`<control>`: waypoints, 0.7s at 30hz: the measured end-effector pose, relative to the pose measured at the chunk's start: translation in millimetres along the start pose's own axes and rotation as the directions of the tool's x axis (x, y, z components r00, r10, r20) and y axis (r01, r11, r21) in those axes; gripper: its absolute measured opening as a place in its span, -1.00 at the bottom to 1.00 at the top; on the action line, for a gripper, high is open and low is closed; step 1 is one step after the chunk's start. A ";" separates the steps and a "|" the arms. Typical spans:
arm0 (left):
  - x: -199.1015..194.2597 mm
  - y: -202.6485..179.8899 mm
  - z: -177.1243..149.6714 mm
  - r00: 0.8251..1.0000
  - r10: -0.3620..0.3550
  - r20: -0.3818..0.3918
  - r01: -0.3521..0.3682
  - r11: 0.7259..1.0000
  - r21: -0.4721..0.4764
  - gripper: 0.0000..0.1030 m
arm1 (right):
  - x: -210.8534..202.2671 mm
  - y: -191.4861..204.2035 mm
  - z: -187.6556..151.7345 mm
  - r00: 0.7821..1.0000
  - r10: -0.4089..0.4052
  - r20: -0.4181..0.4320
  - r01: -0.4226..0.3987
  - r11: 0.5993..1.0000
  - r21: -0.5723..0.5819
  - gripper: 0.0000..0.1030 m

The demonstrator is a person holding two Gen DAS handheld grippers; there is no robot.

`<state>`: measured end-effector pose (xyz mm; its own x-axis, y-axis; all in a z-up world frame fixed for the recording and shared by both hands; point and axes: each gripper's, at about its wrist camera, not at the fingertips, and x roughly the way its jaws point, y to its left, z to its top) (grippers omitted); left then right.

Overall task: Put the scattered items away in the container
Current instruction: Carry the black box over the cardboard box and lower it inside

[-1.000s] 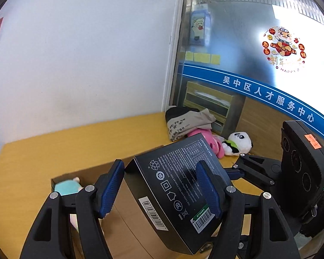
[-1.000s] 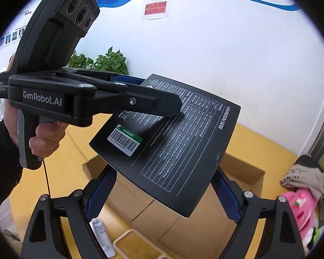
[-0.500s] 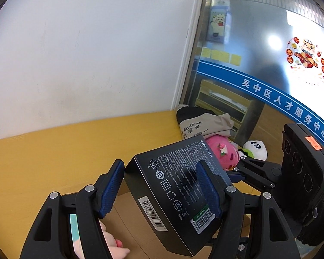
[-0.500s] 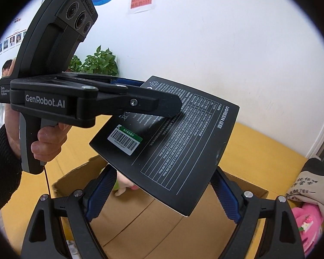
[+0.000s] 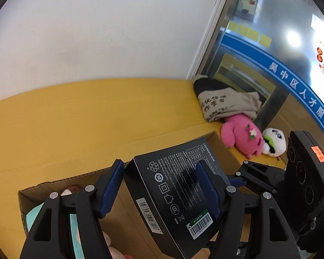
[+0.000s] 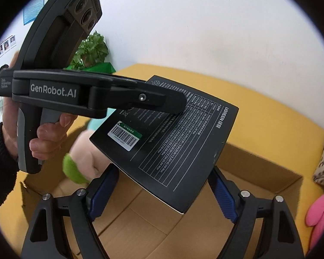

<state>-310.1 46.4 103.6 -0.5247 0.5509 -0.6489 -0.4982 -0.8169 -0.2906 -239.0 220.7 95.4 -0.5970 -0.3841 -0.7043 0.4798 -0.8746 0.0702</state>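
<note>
Big yellow surface (image 5: 80, 116) carrying an open cardboard box (image 6: 270, 183), with a plush toy (image 6: 84, 159) inside. Above it, black UGREEN box (image 5: 179, 194) pinched edge-to-face by left tongs (image 5: 159, 190). Right tongs (image 6: 162, 196) spread wide beneath, gripping nothing.

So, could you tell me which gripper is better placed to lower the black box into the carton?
Left, probably. The left gripper clamps the black box above the open cardboard carton, so it can simply lower and release. The right gripper only flanks the box; contact is hidden.
</note>
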 end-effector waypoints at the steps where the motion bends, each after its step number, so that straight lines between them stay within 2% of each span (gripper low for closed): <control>1: 5.2 0.6 -1.7 1.000 0.006 -0.016 -0.006 1.000 0.003 0.41 | 4.9 -3.1 -3.0 1.000 0.008 -0.009 -0.008 1.000 0.012 0.62; 6: 34.9 -4.7 -9.2 0.993 0.053 -0.102 -0.050 0.998 0.025 0.41 | 27.0 -15.1 -19.4 0.997 0.036 -0.064 -0.032 0.997 0.067 0.62; 10: 57.8 -10.6 -12.3 0.979 0.103 -0.174 -0.096 0.994 0.049 0.41 | 43.1 -23.5 -29.6 0.991 0.071 -0.116 -0.058 0.992 0.112 0.62; 15: 83.3 -10.3 -19.0 0.950 0.169 -0.262 -0.158 0.985 0.063 0.41 | 63.0 -24.5 -39.6 0.980 0.098 -0.171 -0.075 0.987 0.141 0.62; 18: 96.5 -2.0 -24.5 0.931 0.192 -0.311 -0.191 0.981 0.036 0.41 | 71.1 -22.2 -41.8 0.976 0.095 -0.195 -0.069 0.988 0.138 0.62; 21: 103.5 3.1 -27.1 0.914 0.236 -0.329 -0.243 0.970 0.018 0.39 | 73.3 -18.1 -40.6 0.978 0.077 -0.196 -0.054 0.991 0.119 0.49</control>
<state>-347.2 96.3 16.5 -0.3700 0.2551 -0.8933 -0.3678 -0.9232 -0.1113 -265.4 220.4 13.8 -0.4208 -0.3849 -0.8214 0.4314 -0.8815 0.1921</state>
